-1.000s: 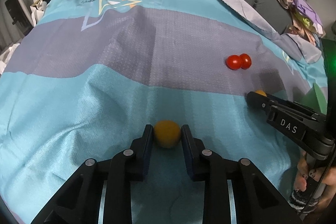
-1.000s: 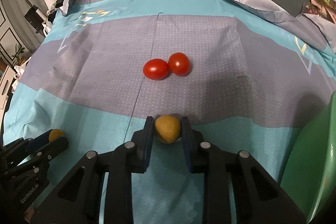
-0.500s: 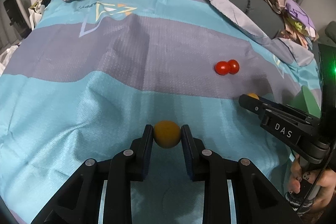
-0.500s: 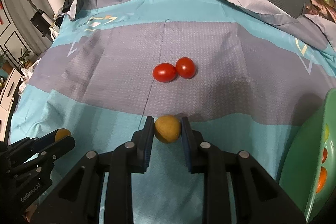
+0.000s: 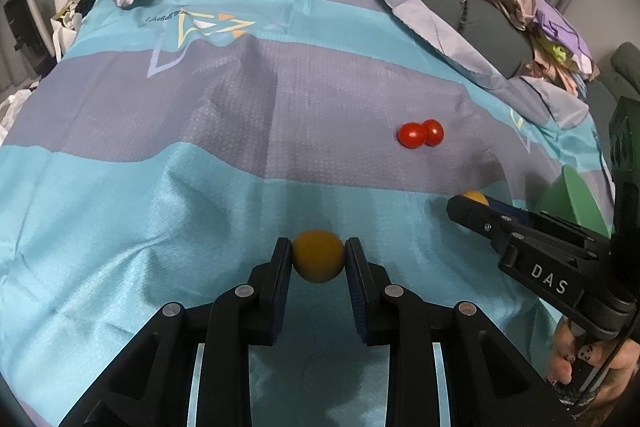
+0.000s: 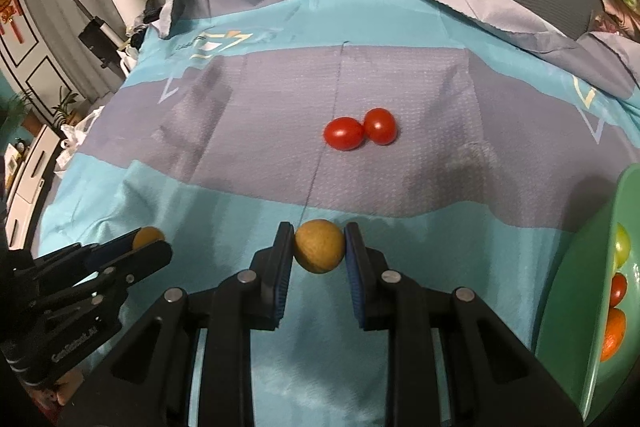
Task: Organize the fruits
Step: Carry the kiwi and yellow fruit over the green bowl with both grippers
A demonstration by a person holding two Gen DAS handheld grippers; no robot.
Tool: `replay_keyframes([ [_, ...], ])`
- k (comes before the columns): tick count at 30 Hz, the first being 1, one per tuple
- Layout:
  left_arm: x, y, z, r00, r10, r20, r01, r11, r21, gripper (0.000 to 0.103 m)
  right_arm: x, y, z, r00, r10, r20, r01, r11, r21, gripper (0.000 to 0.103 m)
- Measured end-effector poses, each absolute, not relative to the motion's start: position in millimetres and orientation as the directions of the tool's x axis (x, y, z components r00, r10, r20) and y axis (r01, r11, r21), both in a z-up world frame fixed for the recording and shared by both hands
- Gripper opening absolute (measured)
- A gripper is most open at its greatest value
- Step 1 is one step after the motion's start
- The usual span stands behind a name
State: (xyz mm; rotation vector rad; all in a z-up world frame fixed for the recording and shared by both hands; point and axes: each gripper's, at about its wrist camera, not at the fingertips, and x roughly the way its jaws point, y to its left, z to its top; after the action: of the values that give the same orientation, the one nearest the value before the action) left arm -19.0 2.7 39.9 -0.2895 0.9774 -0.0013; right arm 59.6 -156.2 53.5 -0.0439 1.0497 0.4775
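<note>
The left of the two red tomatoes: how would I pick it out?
Look at the grey band across the middle of the striped cloth. Two red tomatoes lie there touching. Yours is the left tomato, lying sideways and nearer the camera, while the right tomato looks rounder.

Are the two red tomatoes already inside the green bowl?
No, the two red tomatoes lie on the cloth, apart from the green bowl.

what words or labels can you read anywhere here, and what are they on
"DAS": white letters on the side of the black right gripper, seen from the left wrist view.
White lettering on the side of the black left gripper, seen from the right wrist view: too blurred to read for sure.
Small print beside the triangle logo on the teal and grey striped cloth: too small and blurred to read.
No other text can be read.
</note>
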Motion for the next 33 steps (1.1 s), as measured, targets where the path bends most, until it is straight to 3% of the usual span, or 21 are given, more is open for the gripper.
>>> replay_keyframes([
  [33,-30,-60,75,0.615,-0.204,-0.762,0.036,0.972,-0.231,0.029,13,-217,110,0.516,0.44,-0.735,-0.371,0.888,0.27,0.027],
])
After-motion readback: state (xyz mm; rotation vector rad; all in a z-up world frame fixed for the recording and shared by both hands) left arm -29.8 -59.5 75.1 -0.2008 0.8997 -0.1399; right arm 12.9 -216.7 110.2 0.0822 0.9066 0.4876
